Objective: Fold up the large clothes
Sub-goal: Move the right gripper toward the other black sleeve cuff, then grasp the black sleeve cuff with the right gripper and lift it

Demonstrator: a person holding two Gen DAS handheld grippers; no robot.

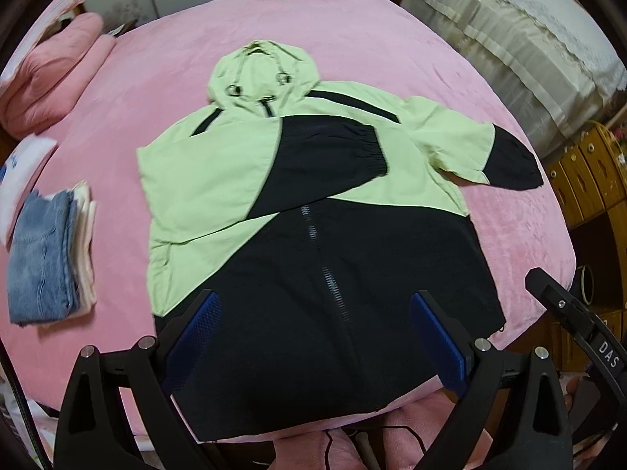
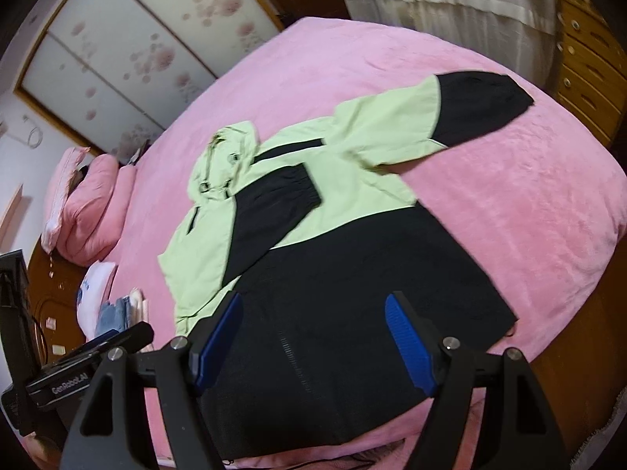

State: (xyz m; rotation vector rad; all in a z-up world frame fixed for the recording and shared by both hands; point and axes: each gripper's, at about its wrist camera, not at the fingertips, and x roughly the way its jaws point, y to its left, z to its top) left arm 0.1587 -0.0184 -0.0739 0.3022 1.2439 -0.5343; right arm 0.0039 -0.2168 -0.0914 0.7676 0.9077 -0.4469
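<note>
A lime-green and black hooded jacket (image 1: 313,203) (image 2: 321,235) lies front up on the pink bed (image 1: 352,39) (image 2: 509,203). One sleeve is folded across its chest, with the black cuff (image 1: 352,149) near the middle. The other sleeve (image 1: 505,160) (image 2: 470,105) stretches out to the right. My left gripper (image 1: 317,309) hovers open above the black hem, with nothing between its blue pads (image 1: 196,325). Over the same lower part, my right gripper (image 2: 313,313) also stands open and empty. Each gripper shows at the edge of the other's view.
A stack of folded jeans and pale clothes (image 1: 47,258) lies on the bed's left side, beside a white item (image 1: 23,172). Pink pillows (image 1: 51,90) sit at the far left. Wooden drawers (image 1: 588,172) and a curtain (image 1: 509,39) stand right of the bed.
</note>
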